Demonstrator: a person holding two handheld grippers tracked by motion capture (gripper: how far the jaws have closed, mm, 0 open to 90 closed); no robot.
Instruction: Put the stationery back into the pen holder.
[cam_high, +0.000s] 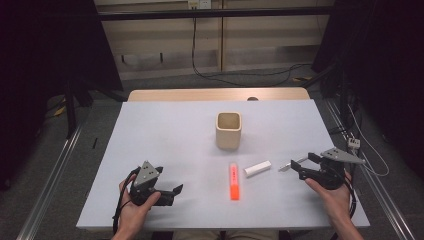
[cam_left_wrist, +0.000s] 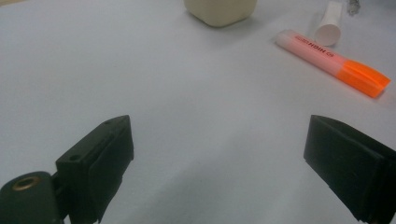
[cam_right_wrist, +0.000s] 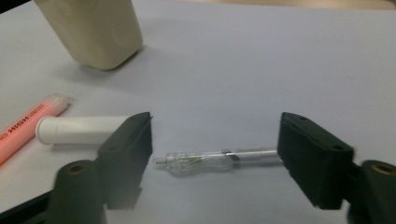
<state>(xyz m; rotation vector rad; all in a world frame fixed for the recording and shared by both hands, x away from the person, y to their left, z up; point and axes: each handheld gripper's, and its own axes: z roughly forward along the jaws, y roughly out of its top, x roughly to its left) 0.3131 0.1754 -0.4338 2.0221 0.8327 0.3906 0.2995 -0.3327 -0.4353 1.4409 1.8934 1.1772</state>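
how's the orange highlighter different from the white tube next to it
The orange highlighter is bright orange with printed lettering; the white tube is plain white. The highlighter is longer, the tube shorter and stubbier. In the high view the highlighter points straight toward the cup, while the tube lies at a slant. Both lie flat on the table, untouched.

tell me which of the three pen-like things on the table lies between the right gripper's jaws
The clear pen, transparent with a metal clip. The white tube and the orange highlighter lie outside the jaws.
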